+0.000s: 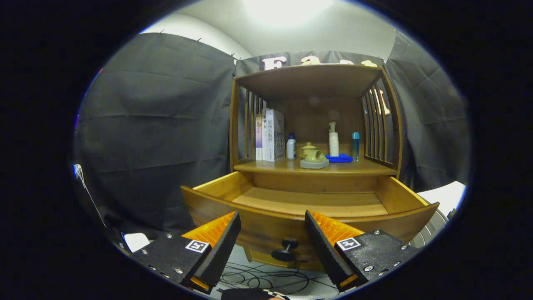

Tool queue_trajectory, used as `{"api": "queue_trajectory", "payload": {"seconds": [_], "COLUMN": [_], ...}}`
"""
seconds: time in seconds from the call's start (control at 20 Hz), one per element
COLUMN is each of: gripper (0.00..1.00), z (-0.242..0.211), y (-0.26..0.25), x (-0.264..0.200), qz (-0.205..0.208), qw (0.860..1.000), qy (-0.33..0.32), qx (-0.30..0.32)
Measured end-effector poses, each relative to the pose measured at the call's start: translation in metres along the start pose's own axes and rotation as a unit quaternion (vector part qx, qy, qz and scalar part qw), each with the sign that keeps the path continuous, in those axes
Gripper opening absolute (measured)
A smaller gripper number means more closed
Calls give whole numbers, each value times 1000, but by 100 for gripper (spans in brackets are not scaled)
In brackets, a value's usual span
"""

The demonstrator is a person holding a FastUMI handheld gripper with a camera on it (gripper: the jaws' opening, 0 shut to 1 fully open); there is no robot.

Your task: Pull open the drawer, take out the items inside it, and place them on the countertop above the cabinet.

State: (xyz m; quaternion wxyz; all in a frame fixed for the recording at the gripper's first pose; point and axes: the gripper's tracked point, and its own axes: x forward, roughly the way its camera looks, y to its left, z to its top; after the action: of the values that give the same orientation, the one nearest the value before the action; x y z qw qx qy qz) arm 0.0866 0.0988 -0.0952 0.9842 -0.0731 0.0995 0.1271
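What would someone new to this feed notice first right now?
Probably the drawer, pulled wide open just beyond the gripper, its visible floor bare. The gripper is open, with the drawer's knob in the gap between its fingers. Next, the countertop above the drawer, crowded with books, a teapot, a pump bottle and a blue cloth.

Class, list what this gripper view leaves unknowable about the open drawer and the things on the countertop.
- Drawer: its front panel hides the near floor; the floor that shows is bare.
- Books: lettering too small to make out.
- Bottles: contents too small to tell.
- Blue cloth: partly behind the teapot.
- Knob: its fixing unclear, between the open tool fingers.
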Motion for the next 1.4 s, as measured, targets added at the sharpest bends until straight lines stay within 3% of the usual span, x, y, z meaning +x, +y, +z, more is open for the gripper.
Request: {"api": "queue_trajectory", "payload": {"seconds": [0.25,0.5,0.65,1.05,1.4], "gripper": [95,96,96,92,91], "z": [-39,-69,-68,-64,-60], "y": [-4,-12,-24,-16,-30], "x": [-6,17,29,37,48], "qz": [-7,-30,-52,-43,-78], "qw": [999,996,996,995,992], "qy": [38,82,77,73,75], "qx": [-12,6,16,48,59]}}
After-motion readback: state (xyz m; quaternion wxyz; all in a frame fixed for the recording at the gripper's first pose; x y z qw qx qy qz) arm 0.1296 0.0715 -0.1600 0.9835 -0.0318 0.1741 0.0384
